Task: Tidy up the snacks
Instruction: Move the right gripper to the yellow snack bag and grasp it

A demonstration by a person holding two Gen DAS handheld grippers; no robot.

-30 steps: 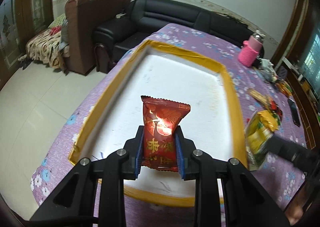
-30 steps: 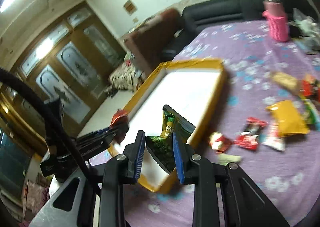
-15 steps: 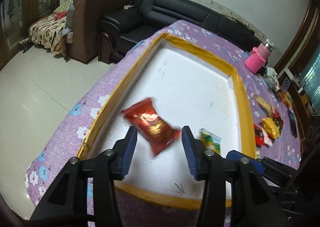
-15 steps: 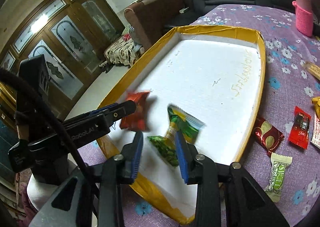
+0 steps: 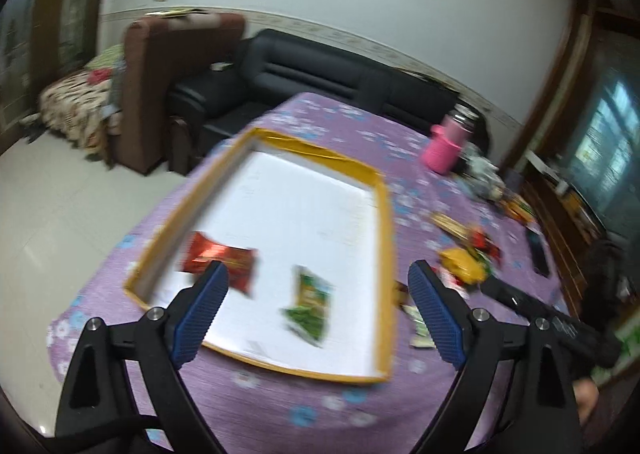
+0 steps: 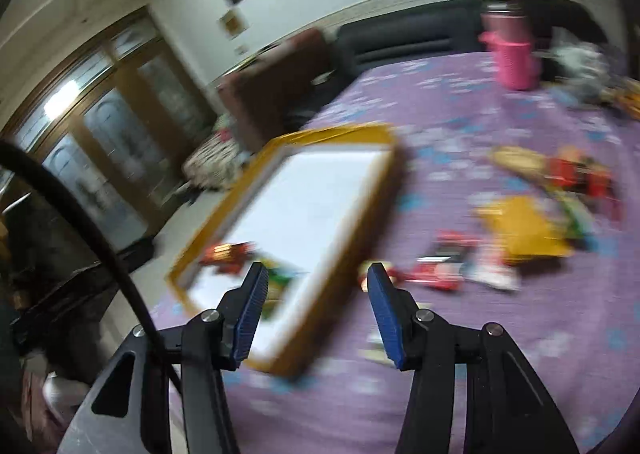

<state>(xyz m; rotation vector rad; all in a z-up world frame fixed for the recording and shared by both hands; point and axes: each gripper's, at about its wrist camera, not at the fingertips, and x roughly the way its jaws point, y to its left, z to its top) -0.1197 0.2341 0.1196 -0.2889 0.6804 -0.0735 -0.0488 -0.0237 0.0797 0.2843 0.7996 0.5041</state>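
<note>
A white tray with a yellow rim lies on the purple flowered table. A red snack packet and a green snack packet lie in its near end; both also show blurred in the right wrist view, the red packet and the green packet. My left gripper is open and empty, raised above the tray's near end. My right gripper is open and empty above the tray's near right rim. The right gripper's arm shows at the right of the left wrist view.
Several loose snacks lie right of the tray: a yellow packet, red packets, a green-white sweet. A pink bottle stands at the far end. A black sofa and brown armchair stand beyond the table's left edge.
Both grippers opened fully, letting the red and green packets drop into the tray, then drew back and up. The right gripper swung to the right.
</note>
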